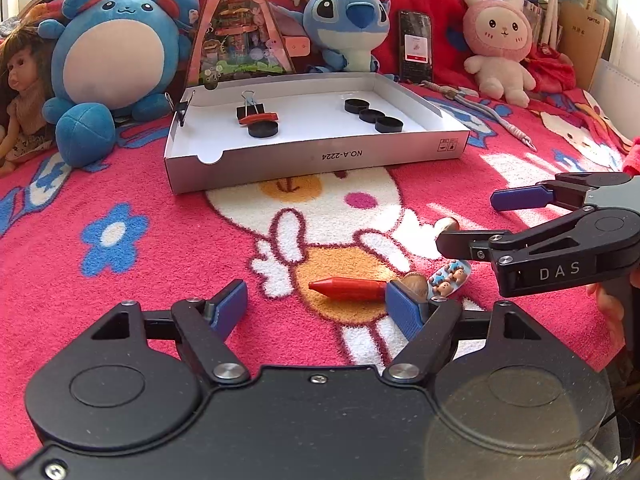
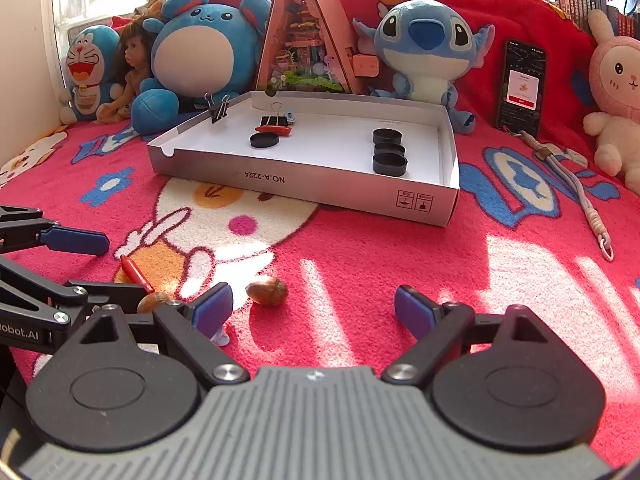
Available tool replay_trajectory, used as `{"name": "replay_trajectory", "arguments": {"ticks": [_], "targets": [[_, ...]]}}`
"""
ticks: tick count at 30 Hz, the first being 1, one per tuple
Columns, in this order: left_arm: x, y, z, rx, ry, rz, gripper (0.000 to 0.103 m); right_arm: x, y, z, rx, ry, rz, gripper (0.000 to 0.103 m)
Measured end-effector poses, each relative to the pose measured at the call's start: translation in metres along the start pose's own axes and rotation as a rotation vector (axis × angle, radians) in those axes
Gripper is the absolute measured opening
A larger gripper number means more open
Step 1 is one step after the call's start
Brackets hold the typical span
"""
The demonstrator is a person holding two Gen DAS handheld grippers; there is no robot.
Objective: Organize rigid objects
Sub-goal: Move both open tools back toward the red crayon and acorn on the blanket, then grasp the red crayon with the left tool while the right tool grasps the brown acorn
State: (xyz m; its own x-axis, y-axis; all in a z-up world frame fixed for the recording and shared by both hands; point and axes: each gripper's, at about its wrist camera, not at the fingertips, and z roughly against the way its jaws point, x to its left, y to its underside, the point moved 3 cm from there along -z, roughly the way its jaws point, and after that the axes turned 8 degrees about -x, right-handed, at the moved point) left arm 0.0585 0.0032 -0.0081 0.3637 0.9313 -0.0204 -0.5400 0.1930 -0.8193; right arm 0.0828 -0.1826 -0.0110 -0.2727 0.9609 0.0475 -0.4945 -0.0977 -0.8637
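A shallow white cardboard box [image 1: 320, 152] [image 2: 320, 184] lies on the red blanket. It holds black round caps [image 1: 374, 115] [image 2: 389, 147], a black binder clip [image 1: 252, 109] [image 2: 274, 120], a red crayon [image 1: 258, 118] and another black cap [image 1: 263, 129] [image 2: 264, 139]. On the blanket near me lie a red crayon [image 1: 346, 288] [image 2: 135, 269], two acorn-like nuts [image 2: 267, 293] [image 1: 447, 225] and a small bear-print clip [image 1: 450, 276]. My left gripper [image 1: 316, 312] is open, just before the crayon. My right gripper [image 2: 314, 310] [image 1: 468, 220] is open, the nut just left of its middle.
Plush toys [image 1: 108, 60] [image 2: 424, 48], a doll [image 2: 134, 64], a triangular toy house [image 1: 240, 24] and a phone [image 2: 522, 84] stand behind the box. A lanyard [image 2: 580, 192] lies at the right. A second binder clip [image 2: 218, 110] is clipped on the box's left wall.
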Motion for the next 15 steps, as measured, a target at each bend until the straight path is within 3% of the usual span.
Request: {"name": "replay_trajectory", "arguments": {"ticks": [6,15], "targets": [[-0.0017,0.0015,0.0017,-0.011,-0.003,0.004,0.073,0.0021,0.0010,-0.0002,-0.002,-0.002,0.004,0.092],[-0.0086,0.0042,0.0045,-0.023,0.006,0.021,0.061,0.0051,0.0002,0.0045,-0.068,0.043,0.016,0.091]]}}
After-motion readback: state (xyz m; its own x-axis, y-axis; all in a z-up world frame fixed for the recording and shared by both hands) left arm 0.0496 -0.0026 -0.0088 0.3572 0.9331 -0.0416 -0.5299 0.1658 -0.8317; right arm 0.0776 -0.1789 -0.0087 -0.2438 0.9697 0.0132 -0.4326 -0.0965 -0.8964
